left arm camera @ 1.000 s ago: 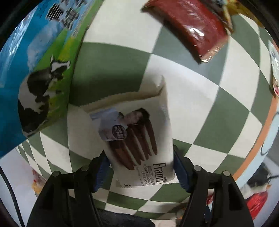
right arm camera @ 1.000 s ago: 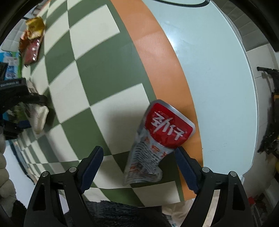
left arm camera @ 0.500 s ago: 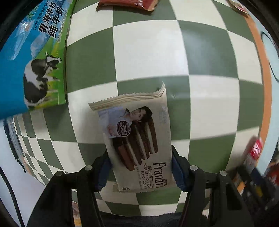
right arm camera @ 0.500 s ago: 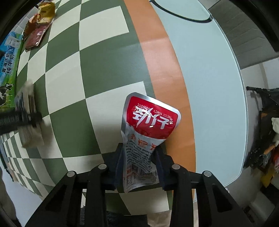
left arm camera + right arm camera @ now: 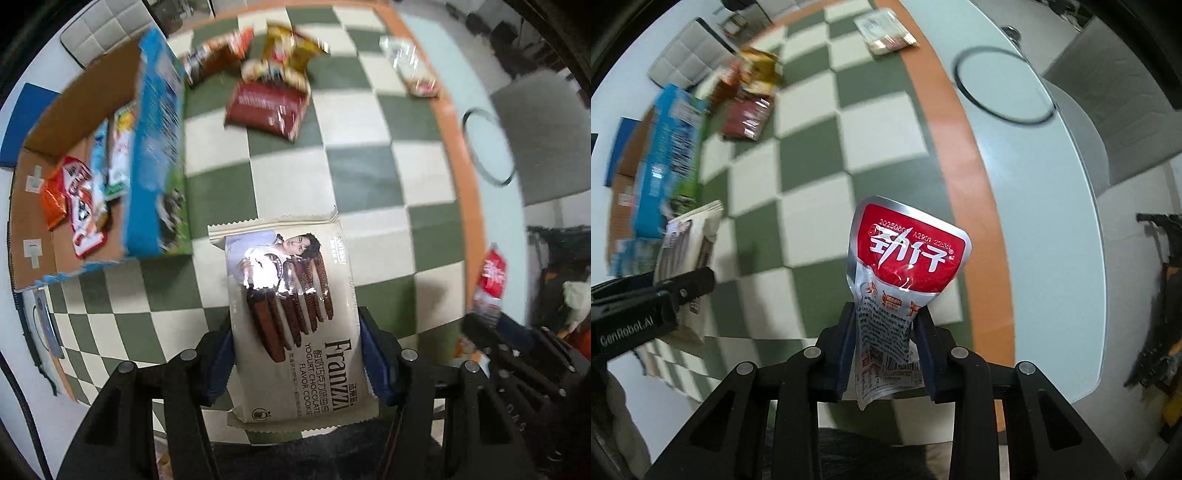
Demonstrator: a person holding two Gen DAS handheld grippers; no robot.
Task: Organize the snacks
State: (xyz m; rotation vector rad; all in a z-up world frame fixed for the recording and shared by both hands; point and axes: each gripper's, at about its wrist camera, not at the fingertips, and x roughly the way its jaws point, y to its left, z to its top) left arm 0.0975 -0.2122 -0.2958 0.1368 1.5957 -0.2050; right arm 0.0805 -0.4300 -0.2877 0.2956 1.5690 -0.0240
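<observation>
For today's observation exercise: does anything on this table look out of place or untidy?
Yes. A dark red packet and a yellow bag lie overlapping in a heap on the checked cloth, outside the cardboard box.

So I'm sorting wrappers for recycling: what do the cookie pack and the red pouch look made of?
Cookie pack: seemingly thin plastic film, cream, glossy; glare patch and crimped serrated ends. Red pouch: probably foil-laminated plastic; shiny silver rim, creases where the right gripper's fingers pinch it.

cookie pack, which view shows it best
The left wrist view: the cookie pack faces the camera, label readable, clamped in the left gripper. The right wrist view shows it only edge-on and blurred at the left.
</observation>
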